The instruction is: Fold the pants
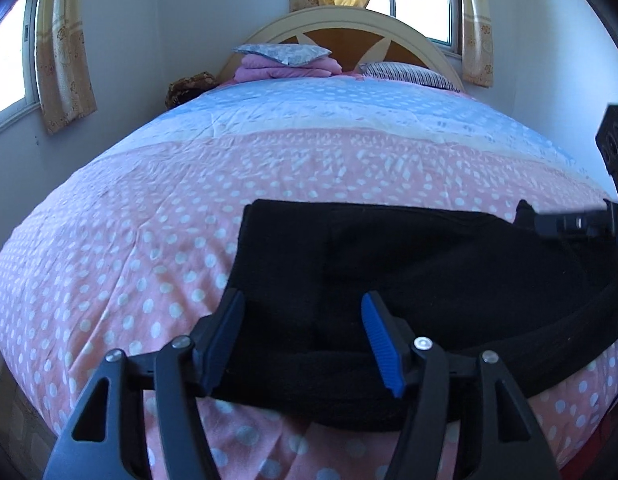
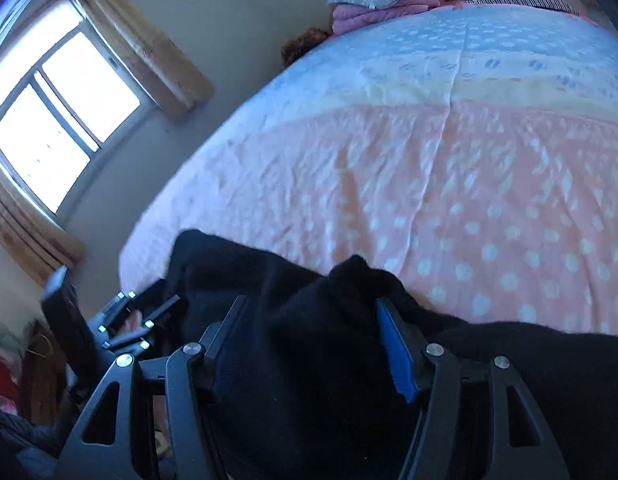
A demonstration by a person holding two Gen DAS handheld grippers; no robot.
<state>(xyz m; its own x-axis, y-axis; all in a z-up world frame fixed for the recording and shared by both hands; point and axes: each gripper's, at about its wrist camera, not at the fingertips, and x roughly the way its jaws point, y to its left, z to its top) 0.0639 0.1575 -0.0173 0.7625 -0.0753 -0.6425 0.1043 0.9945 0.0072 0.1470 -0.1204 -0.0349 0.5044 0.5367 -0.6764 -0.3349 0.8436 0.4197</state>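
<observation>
Two black fingers with ribbed blue pads make up the left gripper [image 1: 303,334], seen from the left wrist spread apart above the pants [image 1: 409,280], pressing on nothing. Those pants are thick, matte black fabric, folded into a broad slab with a heavy band along the near edge, lying on the bed [image 1: 129,240] under a wrinkled pink, white-dotted cover. At the headboard [image 1: 349,28] sit a folded pink blanket [image 1: 285,68] and a striped pillow [image 1: 409,74].

From the right wrist, the right gripper [image 2: 311,338] has bunched black cloth rising between its fingers; whether they clench it I cannot tell.
</observation>
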